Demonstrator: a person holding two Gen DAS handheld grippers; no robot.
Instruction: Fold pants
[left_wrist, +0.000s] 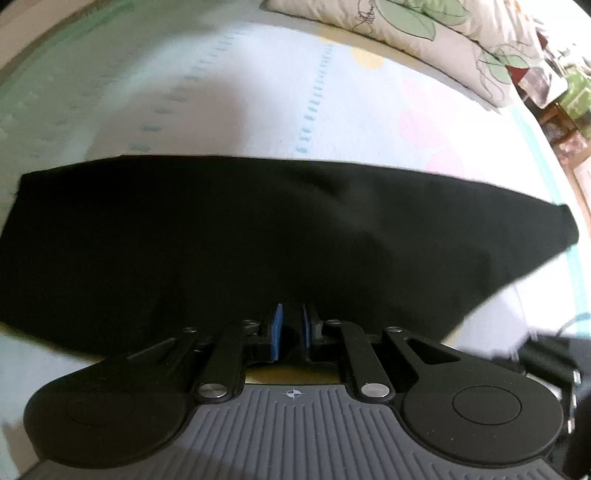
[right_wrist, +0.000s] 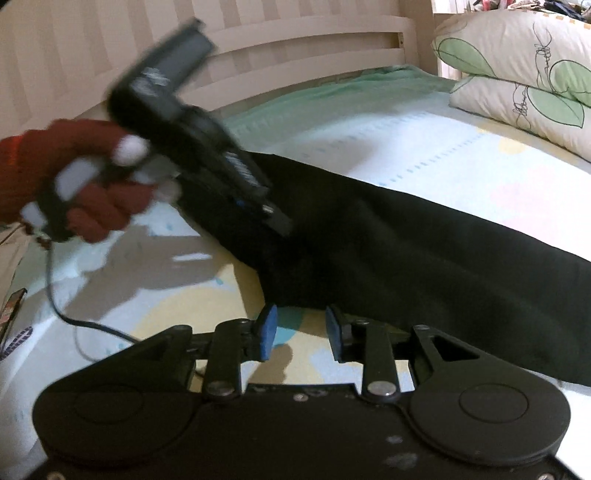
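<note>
- Pinching the black pants (left_wrist: 258, 236) on the bed (left_wrist: 258, 92), the left tongs (left_wrist: 291, 325) look clamped on cloth.
- Right tongs (right_wrist: 301, 328) stand apart, empty; next probably grabbing the near edge.

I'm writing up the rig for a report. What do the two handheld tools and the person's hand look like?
Both tools are black with linkage arms, silver pivot bolts and blue finger pads. The left tool has a grey ribbed body with a small crosshair mark; seen from the right wrist view, a black cable trails from its handle. The right tool has a plain black body. The hand wears a dark red knit glove with white fingertips.
</note>
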